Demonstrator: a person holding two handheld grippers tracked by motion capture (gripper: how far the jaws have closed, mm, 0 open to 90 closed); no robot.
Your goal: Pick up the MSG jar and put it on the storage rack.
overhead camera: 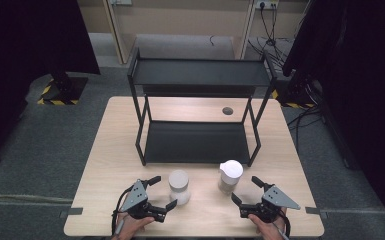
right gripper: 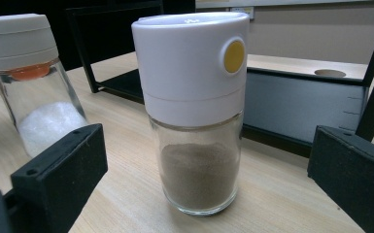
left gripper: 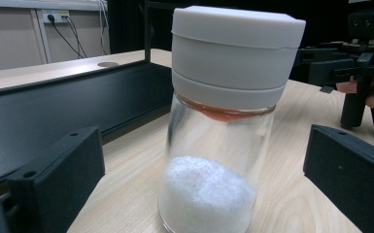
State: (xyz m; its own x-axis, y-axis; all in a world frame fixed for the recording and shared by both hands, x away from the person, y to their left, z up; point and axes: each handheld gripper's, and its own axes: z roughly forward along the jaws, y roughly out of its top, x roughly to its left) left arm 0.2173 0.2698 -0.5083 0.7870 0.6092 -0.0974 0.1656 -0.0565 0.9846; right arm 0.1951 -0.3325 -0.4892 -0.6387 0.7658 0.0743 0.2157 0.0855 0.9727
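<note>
Glass shakers stand upright on the wooden table [overhead camera: 105, 165] in front of the black two-tier rack [overhead camera: 197, 107]. I have my left gripper [overhead camera: 162, 193] spread wide beside the grey-capped salt shaker [overhead camera: 179, 187], my right gripper [overhead camera: 245, 190] spread wide beside the white-capped shaker of brown powder [overhead camera: 229, 176]. Neither touches its jar.

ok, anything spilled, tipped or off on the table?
Nothing stands out. Both shakers, grey-lidded and white-lidded, stand upright on the table, lids on, no spill. Rack sits square behind them.
</note>
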